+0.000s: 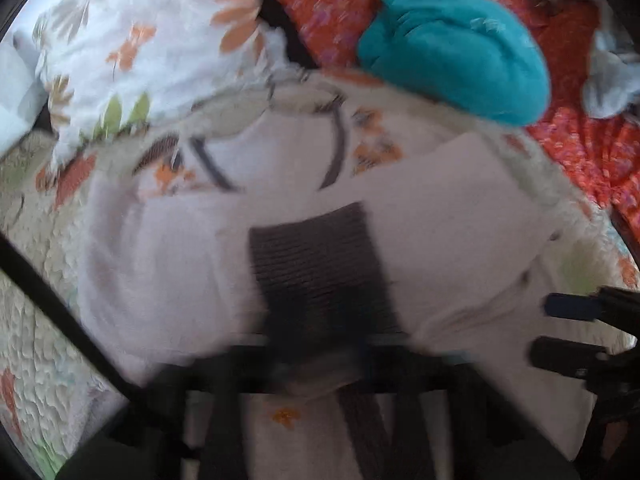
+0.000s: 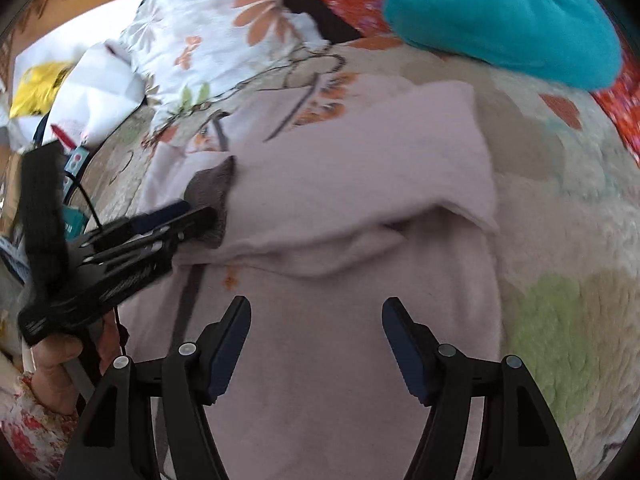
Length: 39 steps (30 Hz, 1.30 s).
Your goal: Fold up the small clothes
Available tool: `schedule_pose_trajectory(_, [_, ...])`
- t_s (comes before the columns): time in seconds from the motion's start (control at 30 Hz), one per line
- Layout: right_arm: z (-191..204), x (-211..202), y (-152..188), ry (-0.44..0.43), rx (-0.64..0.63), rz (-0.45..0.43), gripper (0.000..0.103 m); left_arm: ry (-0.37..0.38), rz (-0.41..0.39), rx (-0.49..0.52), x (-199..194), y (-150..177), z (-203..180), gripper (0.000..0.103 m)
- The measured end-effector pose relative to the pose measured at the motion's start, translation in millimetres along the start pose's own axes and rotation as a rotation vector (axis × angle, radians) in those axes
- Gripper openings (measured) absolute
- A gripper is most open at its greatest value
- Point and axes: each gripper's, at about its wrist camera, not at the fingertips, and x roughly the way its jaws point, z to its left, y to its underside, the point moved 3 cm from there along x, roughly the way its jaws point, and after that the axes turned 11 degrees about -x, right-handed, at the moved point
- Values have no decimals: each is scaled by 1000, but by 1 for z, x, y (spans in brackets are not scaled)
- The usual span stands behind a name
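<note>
Two grippers: left gripper [image 2: 200,216] fingers pinch the pink garment's [image 2: 360,168] brown cuff [image 2: 216,188]; right gripper [image 2: 316,344] gapes; soft, light, limp knit, best gripped at hems

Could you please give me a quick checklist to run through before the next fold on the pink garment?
1. Left gripper shut on the grey cuff: ok, its jaws are together at the cuff.
2. Right gripper free to grasp: ok, jaws apart, nothing between them.
3. Pink garment lying on the quilt: ok, though a fold ridge crosses its middle.
4. Teal cloth out of the way: ok, it lies beyond the garment's far edge.
5. Garment flat beneath the right gripper: cannot tell, the picture is blurred.
</note>
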Motion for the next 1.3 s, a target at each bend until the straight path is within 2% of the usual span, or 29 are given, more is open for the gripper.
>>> schedule_pose_trajectory(0.07, [-4,-1,2,6,10,-6,73,67,-11,-123,-8,-8,20,4])
schedule_pose_trajectory(0.1, [-4,-1,2,8,11,-9,73,69,-28,-162,-13,-12,30,4])
schedule_pose_trajectory(0.23, [0,0,0,8,0,-14,73,23,-118,-340,-35,-25,87,1])
schedule_pose_trajectory(0.3, [6,3,-1,17,-20,-8,73,-46,-143,-416,-39,-28,116,0])
schedule_pose_trajectory(0.4, [19,7,-4,16,-51,0,73,-107,-111,-554,-37,-23,157,3])
schedule_pose_trajectory(0.43, [26,6,-8,11,-71,-3,73,-100,-100,-594,-36,-20,166,5])
schedule_pose_trajectory(0.5, [40,4,-16,3,-105,-17,73,-83,-84,-647,-39,-14,180,15])
schedule_pose_trajectory(0.57, [58,4,-30,-7,-150,-34,73,-90,-99,-657,-50,-11,184,31])
schedule_pose_trajectory(0.67, [84,17,-54,-8,-202,-36,73,-150,-144,-586,-69,-7,184,44])
schedule_pose_trajectory(0.73, [100,33,-68,-10,-229,-26,66,-205,-163,-538,-75,-5,185,50])
schedule_pose_trajectory(0.77, [111,44,-75,-20,-244,-14,60,-233,-168,-511,-79,-4,186,51])
schedule_pose_trajectory(0.9, [149,85,-91,-72,-290,41,57,-311,-175,-439,-88,2,196,51])
schedule_pose_trajectory(0.93, [159,97,-94,-83,-302,66,53,-318,-178,-434,-90,3,199,51])
schedule_pose_trajectory(1.0, [176,127,-97,-87,-309,138,39,-326,-190,-436,-97,5,205,51])
schedule_pose_trajectory(1.13, [200,159,-111,-49,-348,152,44,-343,-218,-445,-107,8,214,53])
schedule_pose_trajectory(1.2, [211,171,-122,-37,-379,172,61,-351,-227,-441,-111,10,216,57])
schedule_pose_trajectory(1.27, [223,182,-130,-10,-430,205,66,-347,-226,-449,-113,12,219,58])
schedule_pose_trajectory(1.3, [229,184,-133,16,-463,213,65,-346,-225,-454,-113,13,220,58])
